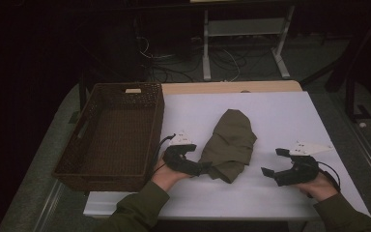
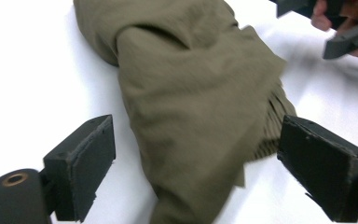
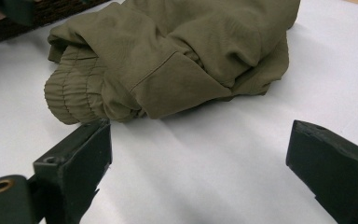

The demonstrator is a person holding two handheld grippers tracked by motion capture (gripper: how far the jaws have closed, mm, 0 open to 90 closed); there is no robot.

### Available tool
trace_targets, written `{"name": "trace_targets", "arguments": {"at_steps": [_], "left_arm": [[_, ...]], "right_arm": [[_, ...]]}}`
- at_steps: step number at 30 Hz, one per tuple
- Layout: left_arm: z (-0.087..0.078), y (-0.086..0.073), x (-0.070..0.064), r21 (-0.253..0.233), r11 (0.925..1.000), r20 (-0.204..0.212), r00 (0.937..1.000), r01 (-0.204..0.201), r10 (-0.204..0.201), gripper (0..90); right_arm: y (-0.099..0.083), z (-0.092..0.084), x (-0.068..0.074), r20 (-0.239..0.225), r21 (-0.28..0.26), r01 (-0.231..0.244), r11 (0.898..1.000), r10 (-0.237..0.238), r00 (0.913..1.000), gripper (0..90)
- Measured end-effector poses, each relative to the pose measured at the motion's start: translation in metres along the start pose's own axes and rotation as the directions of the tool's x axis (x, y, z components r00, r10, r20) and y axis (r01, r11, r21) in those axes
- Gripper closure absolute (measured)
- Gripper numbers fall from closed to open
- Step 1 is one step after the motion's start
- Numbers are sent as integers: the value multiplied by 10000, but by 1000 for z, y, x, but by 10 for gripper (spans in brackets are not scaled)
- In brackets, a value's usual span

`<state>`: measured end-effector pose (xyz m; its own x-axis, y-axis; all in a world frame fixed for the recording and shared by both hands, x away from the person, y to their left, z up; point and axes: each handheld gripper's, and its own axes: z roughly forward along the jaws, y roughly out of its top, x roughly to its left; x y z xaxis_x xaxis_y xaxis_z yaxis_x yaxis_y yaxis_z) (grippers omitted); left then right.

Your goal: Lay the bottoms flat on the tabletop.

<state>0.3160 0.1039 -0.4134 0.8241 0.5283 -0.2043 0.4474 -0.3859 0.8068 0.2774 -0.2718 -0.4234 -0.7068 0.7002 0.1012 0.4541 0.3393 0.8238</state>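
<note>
The folded olive garment (image 1: 230,145) lies near the middle of the white surface (image 1: 280,116), its lower end toward the near edge, with the brown wicker basket (image 1: 111,135) off the surface's left edge. It looks light, soft and limp: it would sag and unfold if lifted by one corner, so my judgement is that the thick bunched end nearest the person, where the elastic ribbed band gathers several layers, is the best place to pinch.

The left gripper (image 1: 200,168) sits at that near left end, its jaws standing wide on either side of the cloth. In the left gripper view the fabric (image 2: 196,102) runs between them, but neither pad presses on it. The right gripper (image 1: 274,163) rests apart from the garment toward the near right corner, jaws wide and empty.

The high view gives the whole layout and the basket's open, empty inside. The right gripper view shows what it cannot: the ribbed waistband (image 3: 72,95) and a stitched seam on the fold. The left gripper view shows the cloth's fine weave and the right gripper (image 2: 349,39) beyond it.
</note>
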Motion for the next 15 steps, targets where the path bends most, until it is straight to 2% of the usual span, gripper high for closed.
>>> {"name": "trace_targets", "arguments": {"at_steps": [3, 7, 11, 15], "left_arm": [[-4, -6, -5, 26, 10000, -168, 9998, -72, 72, 113], [-8, -14, -8, 5, 10000, -179, 9998, 58, -58, 110], [-10, -21, -10, 53, 10000, -219, 9997, 83, -82, 63], [-10, -27, -12, 308, 9995, -87, 9999, 89, -87, 33]], "right_arm": [[0, 1, 0, -7, 38, 2, 10000, -2, 10000, 67], [0, 1, 0, -17, 58, -1, 10000, 1, 10000, 68], [0, 1, 0, -18, 86, -9, 10000, 9, 10000, 69], [0, 2, 0, -41, 179, -29, 9998, 30, 10000, 71]]}}
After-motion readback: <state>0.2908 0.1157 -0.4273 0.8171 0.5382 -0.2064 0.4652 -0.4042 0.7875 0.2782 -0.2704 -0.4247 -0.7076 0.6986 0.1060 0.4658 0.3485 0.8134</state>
